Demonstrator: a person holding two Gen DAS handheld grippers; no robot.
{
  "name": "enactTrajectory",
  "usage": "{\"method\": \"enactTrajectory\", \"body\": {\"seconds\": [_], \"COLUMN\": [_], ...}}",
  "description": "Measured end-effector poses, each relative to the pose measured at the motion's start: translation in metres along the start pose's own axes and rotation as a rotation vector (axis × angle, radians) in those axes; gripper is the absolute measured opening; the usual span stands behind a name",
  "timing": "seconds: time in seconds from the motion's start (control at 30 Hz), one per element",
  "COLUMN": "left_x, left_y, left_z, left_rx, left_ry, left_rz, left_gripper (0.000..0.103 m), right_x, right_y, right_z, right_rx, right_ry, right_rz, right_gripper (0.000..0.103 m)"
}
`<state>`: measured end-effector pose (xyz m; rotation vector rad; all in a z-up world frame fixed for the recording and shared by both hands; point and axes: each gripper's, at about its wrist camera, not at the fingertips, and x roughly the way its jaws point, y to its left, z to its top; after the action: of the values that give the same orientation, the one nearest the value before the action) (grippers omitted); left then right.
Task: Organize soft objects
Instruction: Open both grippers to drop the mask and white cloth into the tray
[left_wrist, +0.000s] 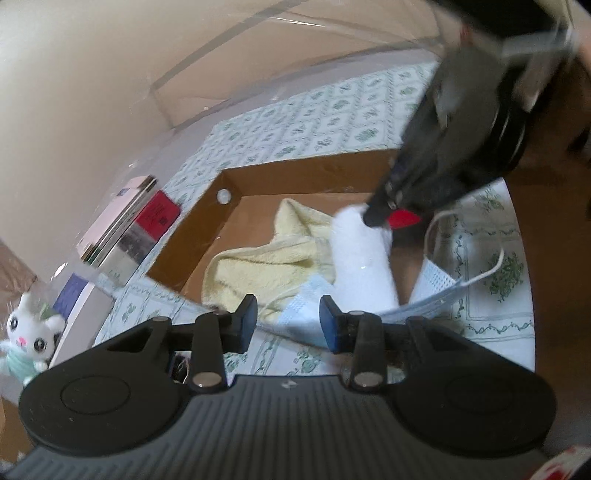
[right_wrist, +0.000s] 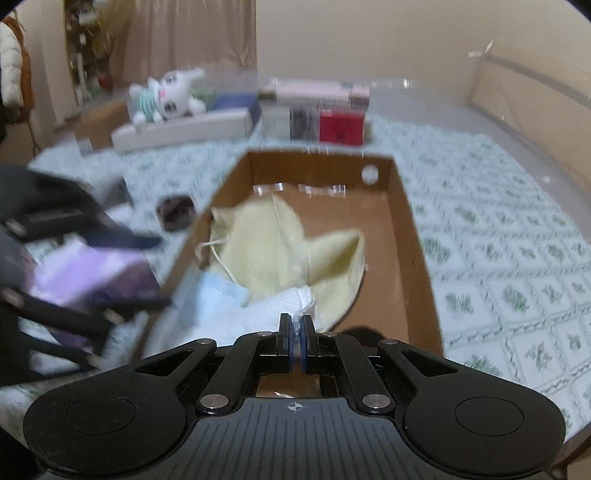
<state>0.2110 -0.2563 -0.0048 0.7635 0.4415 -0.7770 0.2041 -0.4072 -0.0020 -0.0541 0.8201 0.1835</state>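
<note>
Left tongs (right_wrist: 147, 273) blurred, purple thing (right_wrist: 85, 277) btwn them unclear.

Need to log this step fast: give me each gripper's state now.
Left gripper: open, nothing between its fingers, poised over the blue face mask.
Right gripper: shut on the white cloth above the cardboard box.

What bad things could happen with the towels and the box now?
The right gripper pinches only a small corner of the white towel, so it might slip out. The face mask hangs over the cardboard box edge and could get dragged onto the table.
</note>
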Motion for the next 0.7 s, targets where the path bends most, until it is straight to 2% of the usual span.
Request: {"method": "enactTrajectory", "body": {"seconds": [0.2, 0.4, 0.43, 0.47, 0.5, 0.53, 0.6, 0.7], "left_x": [-0.015, -0.027, -0.029, -0.03, -0.032, -0.034, -0.038, -0.043], "left_y": [0.019, 0.028, 0.029, 0.029, 0.029, 0.029, 0.028, 0.027], "left_z": [-0.008, -0.015, -0.015, -0.016, -0.017, -0.018, -0.02, -0.023], "left_rx": [-0.086, -0.127, -0.134, -0.144, -0.152, -0.161, -0.174, -0.19], "left_ry": [-0.013, -0.019, -0.02, -0.021, -0.021, -0.022, -0.022, -0.022], "left_rz": [0.037, 0.069, 0.072, 0.074, 0.075, 0.075, 0.075, 0.078], "left_gripper": [0.035, 0.035, 0.035, 0.035, 0.035, 0.035, 0.035, 0.035], "right_x": [0.028, 0.023, 0.017, 0.012, 0.004, -0.005, -0.02, -0.046], "right_y": [-0.014, -0.029, -0.031, -0.032, -0.034, -0.035, -0.033, -0.027], "right_z": [0.004, 0.013, 0.014, 0.017, 0.017, 0.018, 0.021, 0.021], "right_rx": [0.003, 0.079, 0.098, 0.112, 0.124, 0.13, 0.129, 0.14], "right_ry": [0.029, 0.001, -0.01, -0.023, -0.044, -0.065, -0.089, -0.118], "right_rz": [-0.056, -0.003, 0.002, 0.007, 0.013, 0.017, 0.031, 0.116], "right_gripper": [0.003, 0.006, 0.01, 0.025, 0.047, 0.055, 0.058, 0.058]}}
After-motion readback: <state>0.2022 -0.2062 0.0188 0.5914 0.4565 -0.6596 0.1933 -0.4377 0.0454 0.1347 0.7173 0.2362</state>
